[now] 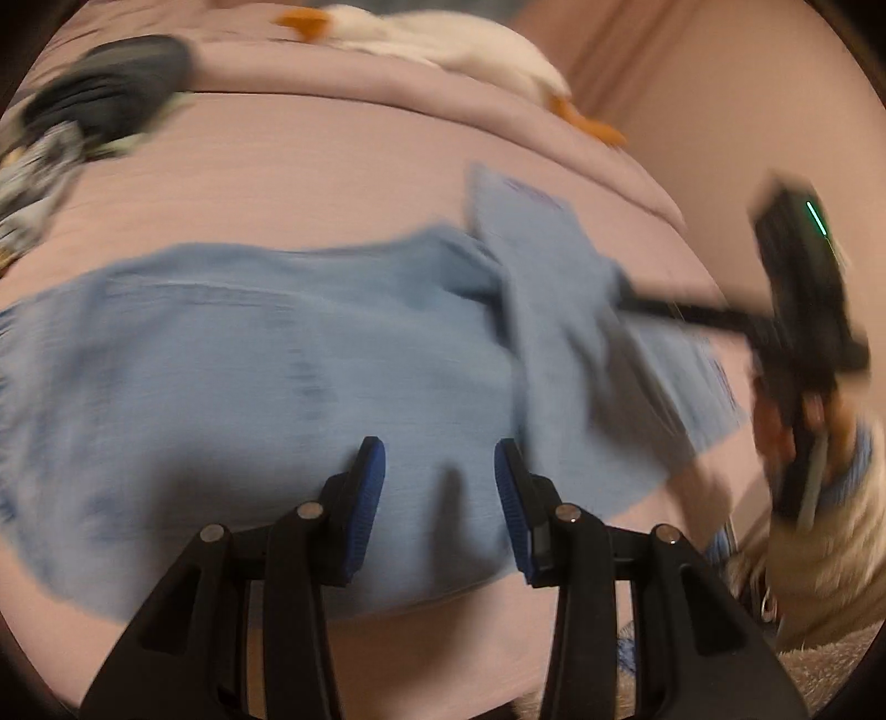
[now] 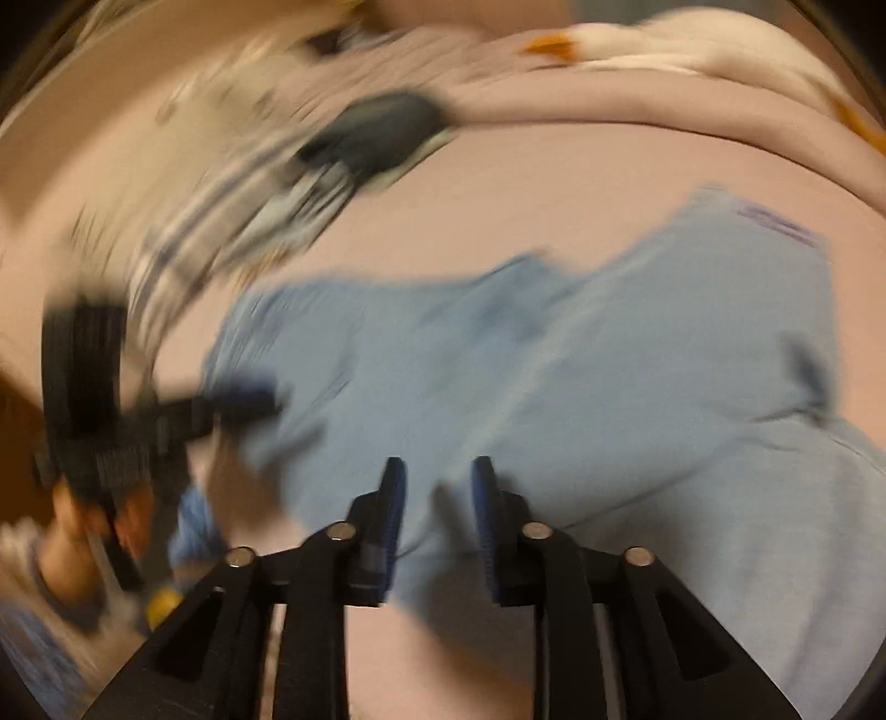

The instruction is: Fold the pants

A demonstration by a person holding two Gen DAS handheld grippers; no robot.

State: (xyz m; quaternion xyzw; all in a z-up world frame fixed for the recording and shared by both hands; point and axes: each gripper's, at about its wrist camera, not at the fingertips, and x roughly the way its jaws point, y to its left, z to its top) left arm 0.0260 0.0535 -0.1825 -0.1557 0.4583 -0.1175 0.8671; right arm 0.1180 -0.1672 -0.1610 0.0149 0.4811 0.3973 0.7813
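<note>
Light blue pants point(image 1: 266, 360) lie spread across a pink bed sheet point(image 1: 310, 183), with one leg folded over at the right point(image 1: 542, 288). They also show in the right wrist view point(image 2: 554, 365). My left gripper point(image 1: 440, 459) is open and empty just above the pants' near edge. My right gripper point(image 2: 437, 476) is open and empty over the pants' near edge. In the left wrist view the right gripper point(image 1: 626, 296) reaches in from the right at the folded leg. In the right wrist view the left gripper point(image 2: 249, 396) is at the pants' left end. Both views are blurred.
A white plush duck with orange beak and feet point(image 1: 443, 39) lies at the back of the bed. A dark grey bundle point(image 1: 122, 83) and patterned cloth point(image 1: 33, 166) lie at the back left. A beige wall point(image 1: 692, 83) is to the right.
</note>
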